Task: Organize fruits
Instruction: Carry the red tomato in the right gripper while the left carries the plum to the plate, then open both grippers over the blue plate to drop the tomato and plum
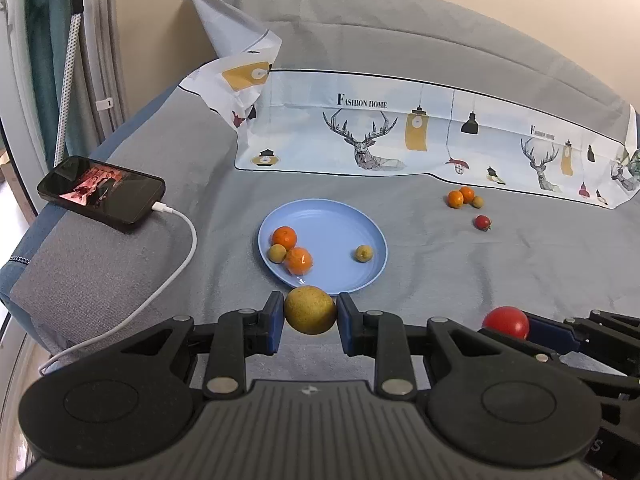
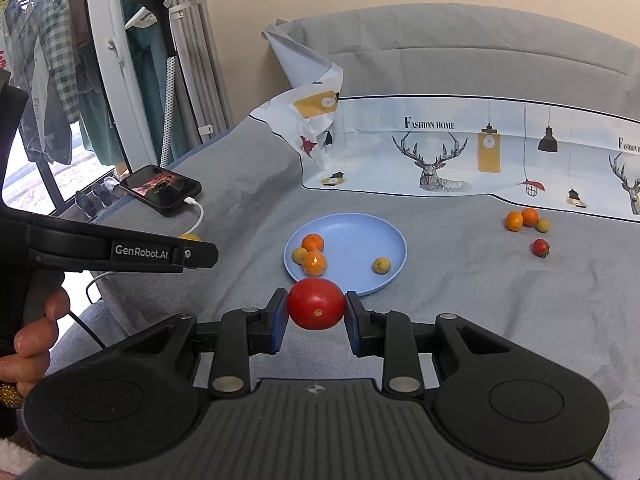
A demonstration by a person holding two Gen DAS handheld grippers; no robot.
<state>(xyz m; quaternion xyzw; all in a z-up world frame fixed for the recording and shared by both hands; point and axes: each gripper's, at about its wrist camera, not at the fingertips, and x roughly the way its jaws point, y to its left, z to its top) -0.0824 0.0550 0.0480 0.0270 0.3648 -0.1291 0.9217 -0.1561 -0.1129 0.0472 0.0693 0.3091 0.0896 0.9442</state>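
1. The grey sofa seat is soft and creased, so anything let go on the cloth could roll; both fruits, I'd say, should be lowered well inside the plate before release, not at its rim.
2. The blue plate lies flat mid-seat, just ahead of both tools. Its right half is mostly bare, its left crowded. That open side looks like the better landing spot.
3. The left hand-held gripper is clamped on a yellow-brown longan, pads touching it either side, hanging just short of the plate's near rim. Carry it forward and low, then part the fingers slowly.
4. The right hand-held gripper is pinched on a cherry tomato, also at the near rim. It is thin-skinned by the look of it; squeeze no harder.
5. With both tools side by side and close, I'd send them in one at a time so they don't knock together.
6. Already on the plate: two small oranges touching a longan at left, another longan alone at right. Avoid bumping these.
7. Still loose, far right on the seat: a cluster of two oranges and a longan, with a red tomato near it.
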